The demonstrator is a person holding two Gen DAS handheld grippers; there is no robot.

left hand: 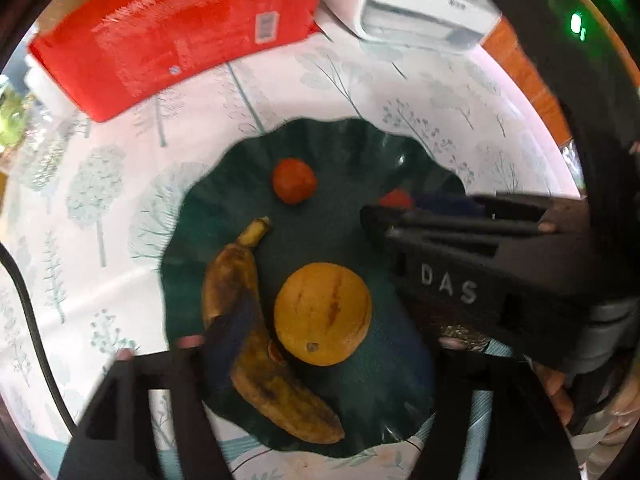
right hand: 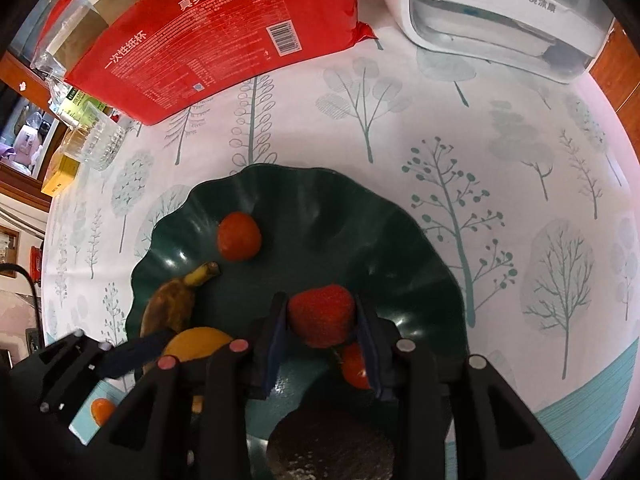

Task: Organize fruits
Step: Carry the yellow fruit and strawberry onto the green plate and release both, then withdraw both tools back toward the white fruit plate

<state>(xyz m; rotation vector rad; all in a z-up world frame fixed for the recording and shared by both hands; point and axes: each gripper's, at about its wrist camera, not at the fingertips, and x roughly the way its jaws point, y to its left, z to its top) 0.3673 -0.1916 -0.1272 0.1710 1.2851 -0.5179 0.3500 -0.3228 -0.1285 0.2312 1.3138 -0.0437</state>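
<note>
Holding a strawberry (right hand: 321, 321) in my right tongs (right hand: 322, 336) just over the green plate (right hand: 420, 276); I'd lower before letting go. Left tongs (left hand: 320, 346) hang open over banana (left hand: 256, 332) and orange (left hand: 322, 314).

plate (right hand: 400, 264) dark green | strawberry (right hand: 322, 314) red | banana (left hand: 256, 320) brown-yellow | tablecloth (right hand: 440, 140) white, tree print

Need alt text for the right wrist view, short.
The right gripper holds a red strawberry between its fingers above a dark green wavy-rimmed plate. On the plate lie a small red-orange fruit, a browned banana and a round yellow fruit; behind it, a red package on a tree-print tablecloth.
</note>
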